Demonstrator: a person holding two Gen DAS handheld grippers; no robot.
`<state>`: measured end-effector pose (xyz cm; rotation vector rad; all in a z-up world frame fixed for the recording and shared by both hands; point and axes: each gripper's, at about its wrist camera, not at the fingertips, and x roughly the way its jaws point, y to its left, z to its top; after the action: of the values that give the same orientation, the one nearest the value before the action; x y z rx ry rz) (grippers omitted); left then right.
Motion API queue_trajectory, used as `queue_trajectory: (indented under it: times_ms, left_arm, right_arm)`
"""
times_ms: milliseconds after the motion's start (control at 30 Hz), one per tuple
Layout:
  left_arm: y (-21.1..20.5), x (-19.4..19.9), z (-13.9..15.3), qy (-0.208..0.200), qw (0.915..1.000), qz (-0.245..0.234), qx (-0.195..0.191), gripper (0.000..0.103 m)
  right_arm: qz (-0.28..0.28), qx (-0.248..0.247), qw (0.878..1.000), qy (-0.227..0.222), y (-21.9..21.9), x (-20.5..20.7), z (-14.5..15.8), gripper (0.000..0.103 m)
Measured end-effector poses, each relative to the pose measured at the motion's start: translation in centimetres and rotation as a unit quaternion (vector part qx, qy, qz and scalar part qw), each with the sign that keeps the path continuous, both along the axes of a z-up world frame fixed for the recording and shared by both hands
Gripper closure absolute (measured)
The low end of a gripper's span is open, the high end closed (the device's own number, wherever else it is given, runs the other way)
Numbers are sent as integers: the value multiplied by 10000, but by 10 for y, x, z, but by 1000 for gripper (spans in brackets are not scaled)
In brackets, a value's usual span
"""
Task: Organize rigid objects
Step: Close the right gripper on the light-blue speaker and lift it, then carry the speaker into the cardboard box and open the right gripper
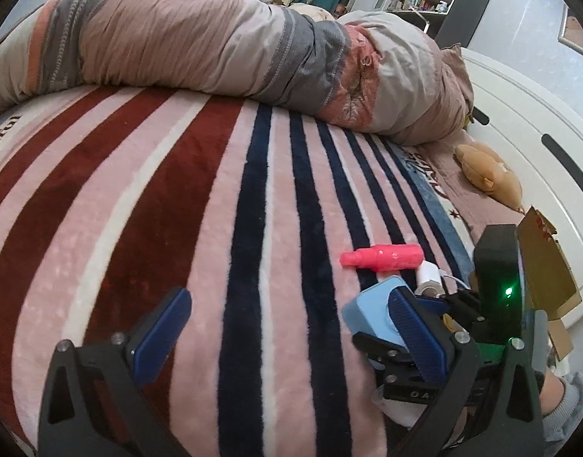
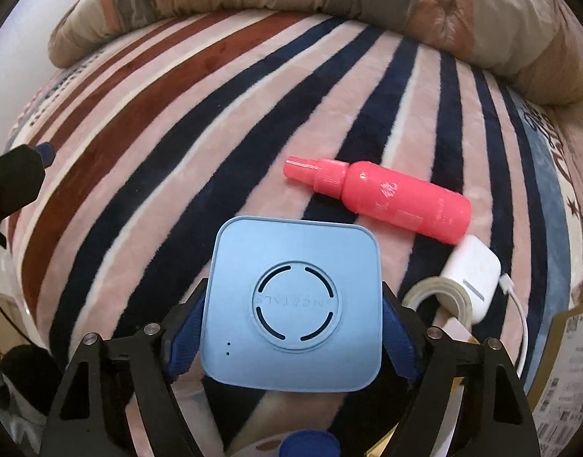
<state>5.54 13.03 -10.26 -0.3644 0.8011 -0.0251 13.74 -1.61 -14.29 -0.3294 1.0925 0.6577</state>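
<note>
The left wrist view sits low over the striped blanket (image 1: 200,198), looking along its fingers toward the rolled quilt (image 1: 200,38) at twelve o'clock, shelves beyond. The right wrist view looks down more steeply and from closer, the blue box (image 2: 291,304) filling its lower centre. Both share the pink bottle (image 1: 380,257) (image 2: 382,200) (four o'clock in the left view, one o'clock in the right), the white charger (image 1: 430,272) (image 2: 472,272) and the tape roll (image 2: 440,299).

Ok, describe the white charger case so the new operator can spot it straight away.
Start at the striped blanket on the bed and find the pink spray bottle lying on its side. The white charger case sits at the bottle's base end, beside a tape roll. It alone has a white cable plugged in.
</note>
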Motion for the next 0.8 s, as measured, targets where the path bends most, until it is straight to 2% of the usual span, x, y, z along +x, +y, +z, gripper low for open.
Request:
queue_trajectory:
  times_ms: [133, 233, 300, 400, 433, 467, 533, 600, 667, 700, 800]
  left_arm:
    - [-5, 1, -1, -58, 9996, -238, -161, 1]
    - [-11, 0, 2, -195, 9978, -510, -387, 1]
    - [-16, 0, 5, -321, 9942, -772, -672, 1]
    - [-24, -2, 14, -578, 9839, -1221, -1169, 2]
    - [-28, -5, 19, -746, 9791, -1355, -1322, 8]
    - [-30, -7, 23, -867, 9748, -1458, -1447, 20]
    - [-38, -10, 36, -1076, 9625, -1736, -1786, 34]
    - [-46, -14, 52, -1254, 9556, -1938, -1833, 42]
    - [-59, -20, 69, -1369, 9568, -2011, -1590, 58]
    - [-65, -21, 77, -1370, 9601, -1975, -1432, 63]
    - [-86, -21, 97, -1402, 9598, -2104, -1218, 66]
  right_arm:
    - [145, 193, 9993, -302, -3, -12, 12, 25]
    - [310, 532, 9953, -752, -10, -30, 34, 25]
    - [384, 791, 9908, -1027, -17, -40, 51, 25]
    - [639, 1210, 9810, -1372, -28, -59, 79, 25]
    - [697, 1287, 9785, -1453, -29, -64, 86, 25]
    - [752, 1392, 9747, -1577, -34, -70, 95, 25]
    - [815, 1600, 9681, -1749, -43, -80, 109, 25]
    - [870, 1780, 9625, -1851, -52, -90, 122, 25]
    - [844, 1844, 9589, -1983, -63, -97, 132, 25]
    - [792, 1894, 9570, -2048, -70, -100, 137, 25]
    - [711, 2085, 9540, -2035, -93, -101, 149, 25]
